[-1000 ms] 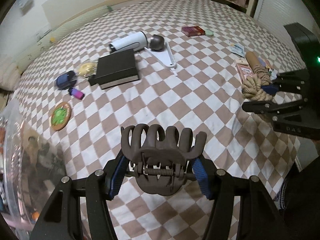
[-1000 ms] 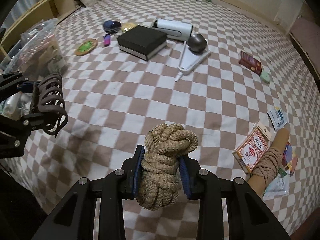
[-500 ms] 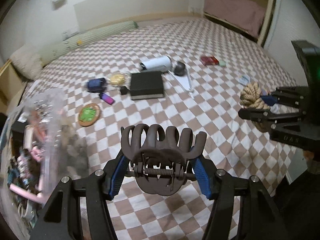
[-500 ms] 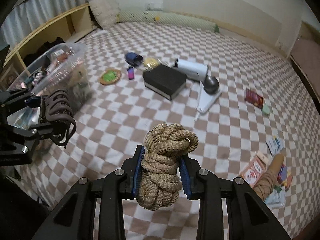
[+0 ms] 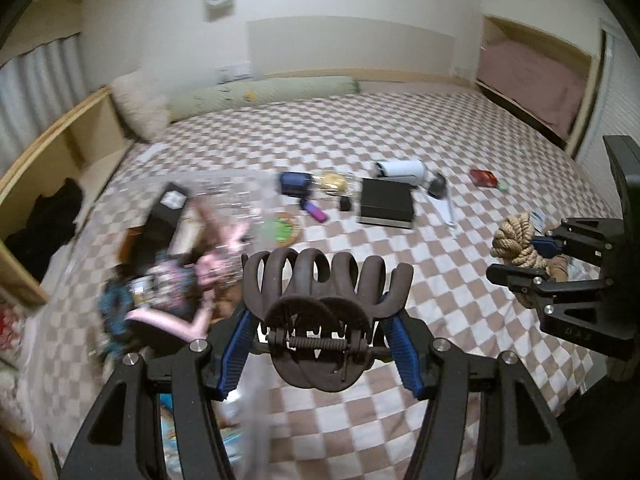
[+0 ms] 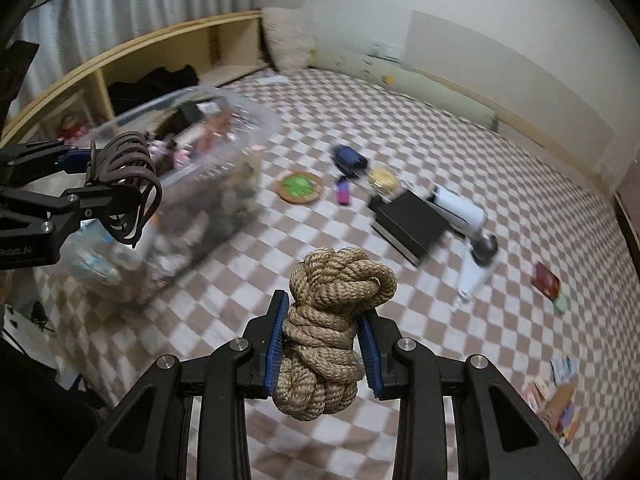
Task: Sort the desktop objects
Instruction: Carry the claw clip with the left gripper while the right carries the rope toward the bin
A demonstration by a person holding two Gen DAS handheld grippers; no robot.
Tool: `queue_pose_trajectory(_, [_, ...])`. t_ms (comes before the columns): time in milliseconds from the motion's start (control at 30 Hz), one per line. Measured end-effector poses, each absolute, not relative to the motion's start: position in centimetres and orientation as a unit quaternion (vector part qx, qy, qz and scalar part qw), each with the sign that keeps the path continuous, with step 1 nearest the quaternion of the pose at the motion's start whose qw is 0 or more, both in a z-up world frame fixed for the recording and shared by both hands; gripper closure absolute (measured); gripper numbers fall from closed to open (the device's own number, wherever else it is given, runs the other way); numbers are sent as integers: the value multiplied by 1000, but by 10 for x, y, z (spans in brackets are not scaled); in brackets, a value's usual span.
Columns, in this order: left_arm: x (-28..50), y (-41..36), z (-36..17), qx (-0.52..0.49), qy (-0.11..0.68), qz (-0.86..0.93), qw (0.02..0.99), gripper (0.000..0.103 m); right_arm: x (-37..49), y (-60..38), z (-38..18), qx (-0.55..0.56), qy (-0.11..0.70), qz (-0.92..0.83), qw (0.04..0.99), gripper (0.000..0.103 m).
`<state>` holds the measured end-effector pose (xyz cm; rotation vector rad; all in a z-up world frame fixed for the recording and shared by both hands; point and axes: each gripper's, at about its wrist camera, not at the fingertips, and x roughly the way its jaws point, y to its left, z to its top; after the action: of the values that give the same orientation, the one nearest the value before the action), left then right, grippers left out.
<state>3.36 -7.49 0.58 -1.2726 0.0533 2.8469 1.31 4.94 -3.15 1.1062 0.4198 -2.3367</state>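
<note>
Nearest the left wrist camera, the left gripper (image 5: 322, 346) has its blue pads pressed on either side of a dark brown claw hair clip (image 5: 324, 312), teeth pointing up and away, held in the air above the checkered bedspread (image 5: 400, 272). The right gripper (image 6: 325, 346) is clamped at a narrower spread on a knotted bundle of tan rope (image 6: 332, 328), which bulges above and below the pads. Each gripper shows in the other's view: the rope at the right edge of the left camera, the clip at the left edge of the right camera. Just beyond the clip, to the left, stands a clear plastic bin (image 6: 240, 120) crowded with small items; motion blur smears it, so its contents cannot be told apart. Farther out on the bedspread lie a round green coaster (image 6: 301, 186), a purple lighter-like item (image 6: 343, 194), a dark blue pouch (image 6: 349, 157), a black box (image 6: 410, 224) and a white handheld device (image 6: 460, 210) with a grey head. A small red box (image 6: 546, 279) sits well apart to the right. At the far edge, a long green bolster (image 5: 264, 94) and a cream pillow (image 5: 138, 106) lie against the wall.
</note>
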Motion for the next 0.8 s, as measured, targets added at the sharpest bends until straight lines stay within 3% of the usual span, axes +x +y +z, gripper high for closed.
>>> queue_pose_trajectory(533, [102, -195, 11, -395, -27, 911, -112, 41, 47, -90, -7, 364, 156, -829, 395, 69])
queue_pose_trajectory(800, [107, -229, -15, -425, -48, 895, -129, 41, 52, -138, -16, 380, 147, -802, 436, 69])
